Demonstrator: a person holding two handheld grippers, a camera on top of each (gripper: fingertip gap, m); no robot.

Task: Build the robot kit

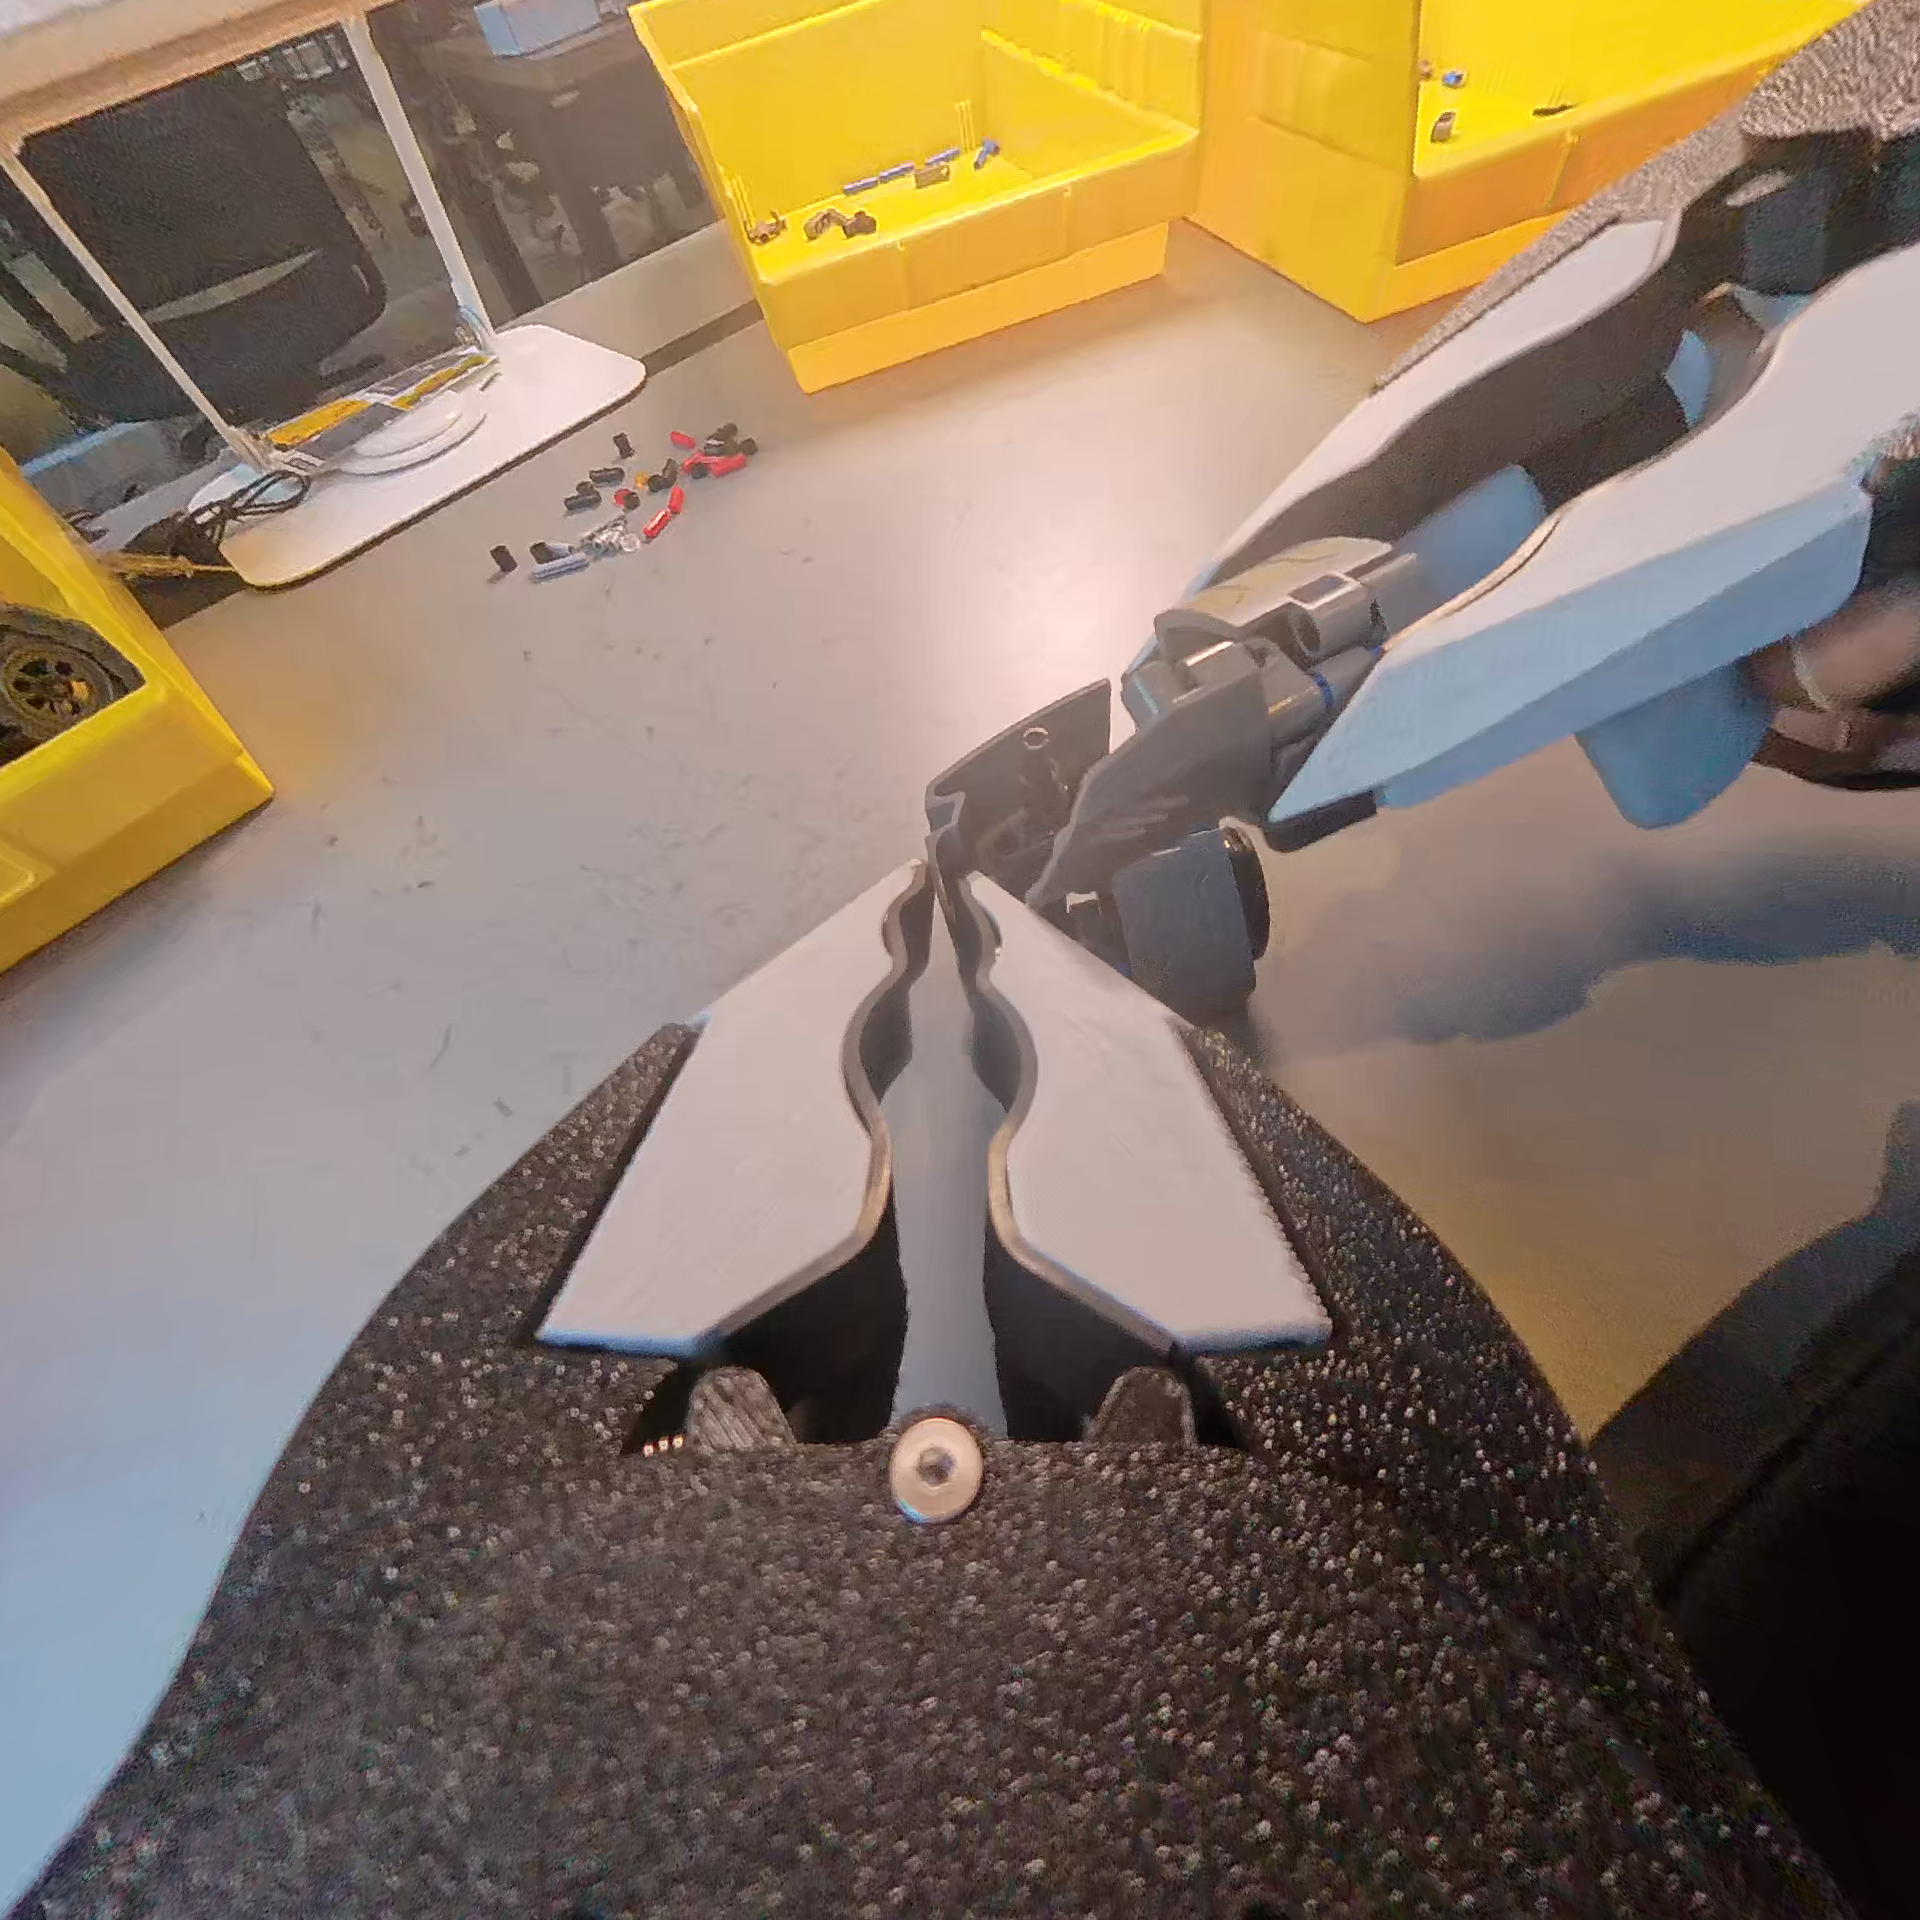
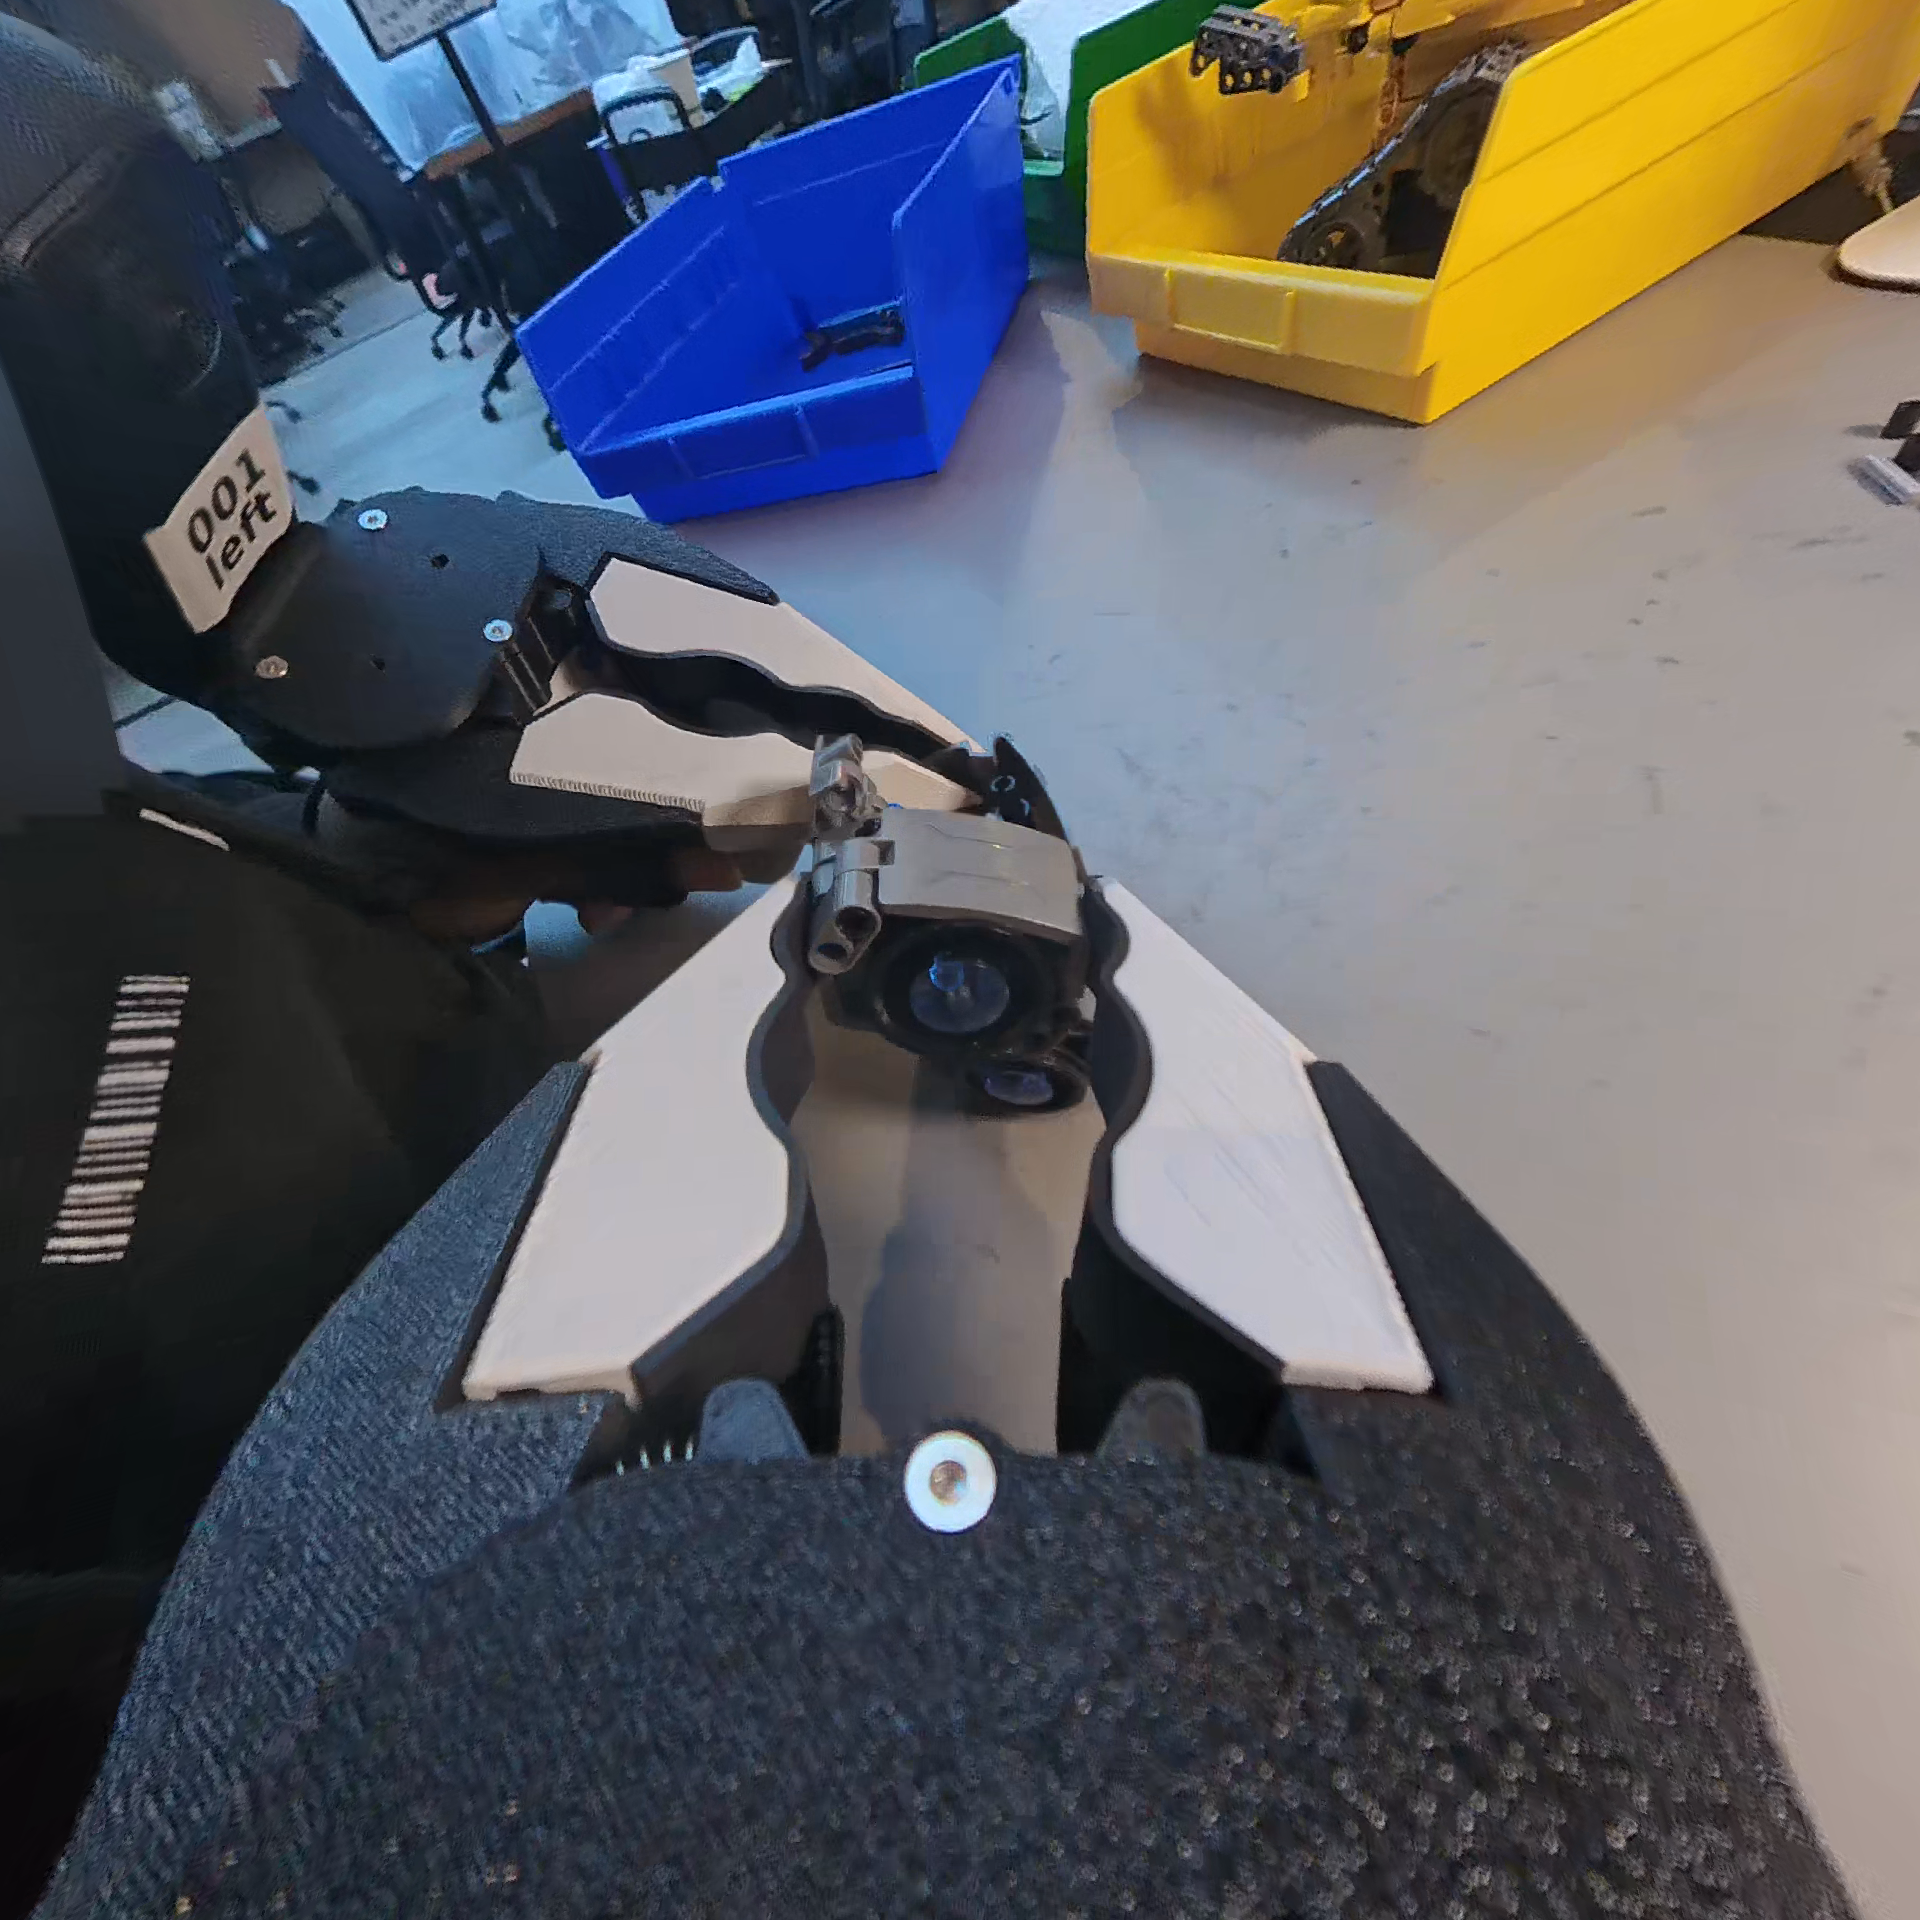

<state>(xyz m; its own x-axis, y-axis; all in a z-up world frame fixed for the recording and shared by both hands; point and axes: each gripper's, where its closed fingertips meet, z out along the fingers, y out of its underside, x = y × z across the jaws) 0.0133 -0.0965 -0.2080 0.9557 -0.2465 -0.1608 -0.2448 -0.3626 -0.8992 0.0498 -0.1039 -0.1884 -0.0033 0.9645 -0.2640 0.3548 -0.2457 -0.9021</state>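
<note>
A grey, scuffed tabletop (image 1: 436, 790) carries a scatter of small red and black parts (image 1: 644, 499), with yellow bins (image 1: 935, 208) behind them; a blue bin (image 2: 790, 312) stands at the table's far edge, office chairs beyond. The left gripper (image 1: 943, 894) pinches a thin black panel (image 1: 997, 769) at one end of a small grey-and-black toy assembly (image 2: 945, 935). The right gripper (image 2: 951, 935) clamps the assembly's wheeled body. Its long axis runs between the two grippers, held above the table.
</note>
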